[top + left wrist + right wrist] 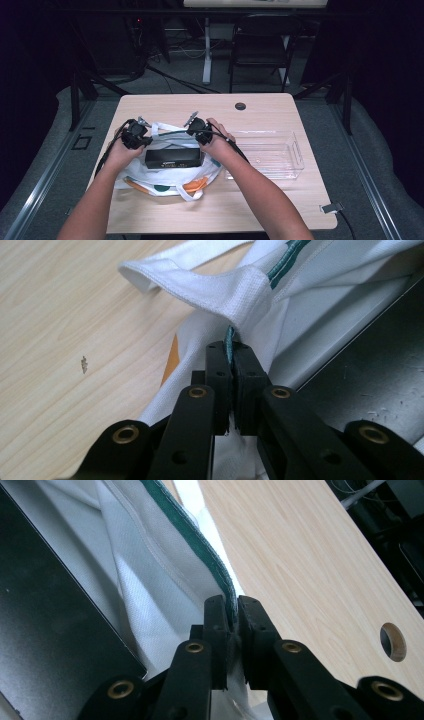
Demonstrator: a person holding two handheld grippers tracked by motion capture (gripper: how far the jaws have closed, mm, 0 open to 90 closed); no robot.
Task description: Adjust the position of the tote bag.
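Note:
A white fabric bag (167, 185) with a green-trimmed rim and orange print lies open on the wooden table (260, 107). A black flat box (173, 158) rests in the bag's mouth. My left gripper (140, 131) is shut on the bag's green rim (230, 340) beside a white handle loop (200, 282), with the black box (370, 365) to its right. My right gripper (192, 124) is shut on the opposite green rim (200, 547), and the black box (45, 625) lies to its left. Both hands hold the bag's mouth stretched apart.
A clear plastic bin (270, 155) sits on the table right of the bag. A round cable hole (240, 106) is near the far edge and shows as a hole (393, 641) in the right gripper view. A black chair (262, 42) stands beyond the table.

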